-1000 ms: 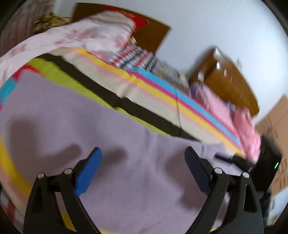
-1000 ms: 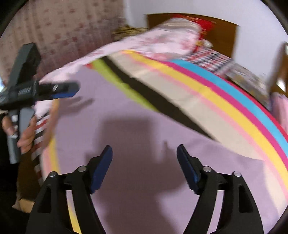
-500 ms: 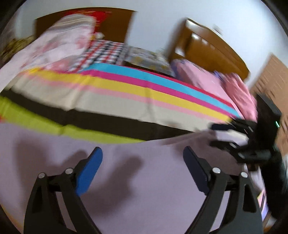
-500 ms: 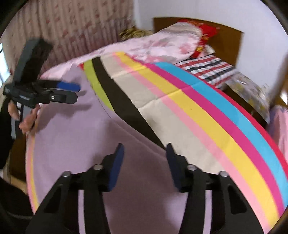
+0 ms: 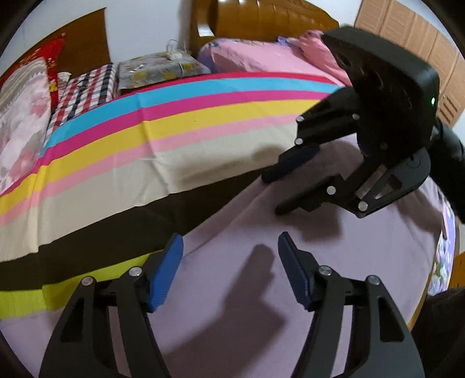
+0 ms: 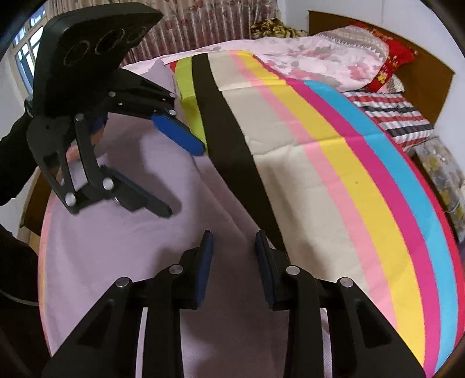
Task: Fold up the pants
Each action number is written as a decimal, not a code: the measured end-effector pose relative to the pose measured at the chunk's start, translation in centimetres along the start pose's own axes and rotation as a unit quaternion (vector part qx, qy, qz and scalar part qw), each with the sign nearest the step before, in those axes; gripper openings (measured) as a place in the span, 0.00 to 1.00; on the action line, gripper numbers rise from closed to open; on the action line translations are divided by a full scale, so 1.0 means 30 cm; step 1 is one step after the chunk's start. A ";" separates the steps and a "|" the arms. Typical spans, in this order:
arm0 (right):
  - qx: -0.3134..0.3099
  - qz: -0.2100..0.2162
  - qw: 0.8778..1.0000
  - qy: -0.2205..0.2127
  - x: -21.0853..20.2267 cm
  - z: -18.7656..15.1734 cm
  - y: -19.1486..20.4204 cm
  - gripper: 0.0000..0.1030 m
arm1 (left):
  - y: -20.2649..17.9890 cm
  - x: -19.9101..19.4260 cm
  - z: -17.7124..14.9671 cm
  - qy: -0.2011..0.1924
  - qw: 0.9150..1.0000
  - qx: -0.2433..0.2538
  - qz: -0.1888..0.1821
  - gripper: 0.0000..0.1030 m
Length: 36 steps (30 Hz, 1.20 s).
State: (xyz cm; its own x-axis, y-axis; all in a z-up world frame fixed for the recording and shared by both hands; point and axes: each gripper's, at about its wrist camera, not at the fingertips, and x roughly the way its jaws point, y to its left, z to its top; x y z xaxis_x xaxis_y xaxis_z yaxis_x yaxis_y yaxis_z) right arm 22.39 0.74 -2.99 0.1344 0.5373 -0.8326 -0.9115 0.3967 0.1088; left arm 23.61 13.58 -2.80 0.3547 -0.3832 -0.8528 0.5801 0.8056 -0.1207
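Lilac pants [image 5: 334,261] lie spread flat on a striped bedsheet [image 5: 174,122]; they also fill the lower left of the right wrist view [image 6: 116,232]. My left gripper [image 5: 229,247] is open and empty, just above the pants near their far edge; it shows in the right wrist view [image 6: 180,177] at the left. My right gripper [image 6: 234,241] is open with a narrow gap, over the pants' edge beside the black stripe [image 6: 232,145]; it shows in the left wrist view [image 5: 270,192], close to the fabric.
Pillows and a floral quilt [image 6: 319,58] lie at the bed's head. A nightstand [image 5: 162,67], a second bed with pink bedding [image 5: 261,55] and a wooden headboard [image 5: 261,20] stand beyond. Curtains [image 6: 203,23] hang at the back.
Both grippers have moved together toward the pants' far edge. The right gripper's fingers have narrowed, and the left gripper's gap is also smaller.
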 end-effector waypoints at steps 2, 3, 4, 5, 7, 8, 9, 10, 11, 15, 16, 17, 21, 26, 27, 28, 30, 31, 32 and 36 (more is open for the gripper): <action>-0.016 -0.002 1.000 -0.002 -0.003 -0.008 0.022 0.22 | -0.002 0.022 0.004 0.010 1.000 0.006 0.006 0.56; -0.023 -0.009 1.000 -0.004 -0.008 -0.008 0.033 0.15 | -0.004 0.031 0.005 0.012 1.000 0.011 0.013 0.53; -0.033 -0.022 0.999 -0.008 -0.015 -0.008 0.050 0.09 | -0.012 0.029 0.003 0.010 1.000 0.013 0.016 0.46; -0.043 -0.047 0.998 -0.012 -0.026 -0.007 0.067 0.05 | -0.012 0.027 0.002 0.009 1.000 0.013 0.016 0.42; -0.054 -0.076 0.995 -0.025 -0.053 0.008 0.089 0.05 | -0.008 0.018 0.005 0.003 1.000 0.011 0.017 0.38; -0.050 -0.080 0.995 -0.033 -0.072 0.020 0.090 0.05 | -0.009 0.011 0.009 -0.002 1.000 0.009 0.018 0.38; -0.050 -0.083 0.995 -0.034 -0.078 0.028 0.092 0.05 | -0.006 0.008 0.015 -0.005 1.000 0.008 0.019 0.35; -0.052 -0.090 0.994 -0.029 -0.068 0.030 0.087 0.05 | -0.001 0.009 0.022 -0.007 1.000 0.005 0.025 0.27; -0.052 -0.094 0.994 -0.023 -0.053 0.028 0.082 0.05 | 0.003 0.011 0.028 -0.007 0.999 0.001 0.034 0.23; -0.033 -0.096 0.995 -0.014 0.001 0.009 0.055 0.05 | 0.008 0.027 0.034 -0.005 0.999 -0.008 0.046 0.16; -0.026 -0.096 0.995 -0.019 -0.007 0.008 0.049 0.05 | 0.005 0.024 0.032 -0.006 0.999 -0.007 0.049 0.16; -0.025 -0.098 0.995 -0.021 -0.010 0.008 0.050 0.05 | 0.003 0.018 0.028 -0.007 0.999 -0.007 0.053 0.16; -0.023 -0.100 0.994 -0.030 -0.028 0.009 0.066 0.05 | 0.004 -0.055 0.008 -0.026 0.997 -0.010 0.073 0.19; -0.005 -0.085 0.996 -0.033 -0.027 0.044 0.063 0.19 | 0.109 -0.194 -0.067 -0.080 0.983 -0.112 0.120 0.40; -0.003 -0.075 0.996 -0.042 -0.026 0.061 0.065 0.19 | 0.127 -0.223 -0.089 -0.094 0.979 -0.135 0.120 0.45; -0.004 -0.067 0.997 -0.045 -0.019 0.076 0.071 0.19 | 0.141 -0.256 -0.118 -0.111 0.974 -0.160 0.117 0.51; -0.007 -0.050 0.998 -0.045 0.005 0.106 0.089 0.19 | 0.150 -0.295 -0.162 -0.132 0.967 -0.187 0.111 0.56; -0.014 -0.038 0.998 -0.041 0.027 0.125 0.104 0.19 | 0.148 -0.311 -0.185 -0.138 0.965 -0.196 0.110 0.59; -0.020 -0.033 0.999 -0.037 0.042 0.138 0.118 0.19 | 0.141 -0.321 -0.202 -0.141 0.963 -0.201 0.113 0.62; -0.040 -0.023 0.999 -0.015 0.113 0.183 0.155 0.19 | 0.107 -0.350 -0.273 -0.152 0.957 -0.219 0.112 0.68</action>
State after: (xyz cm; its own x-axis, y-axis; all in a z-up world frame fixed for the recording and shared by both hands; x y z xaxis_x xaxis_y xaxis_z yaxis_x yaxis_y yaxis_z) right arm 20.75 8.50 -2.33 0.1870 0.5420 -0.8193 -0.9323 0.3607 0.0258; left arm 15.73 23.88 1.61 0.6703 -0.2393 -0.7024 0.1253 0.9695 -0.2108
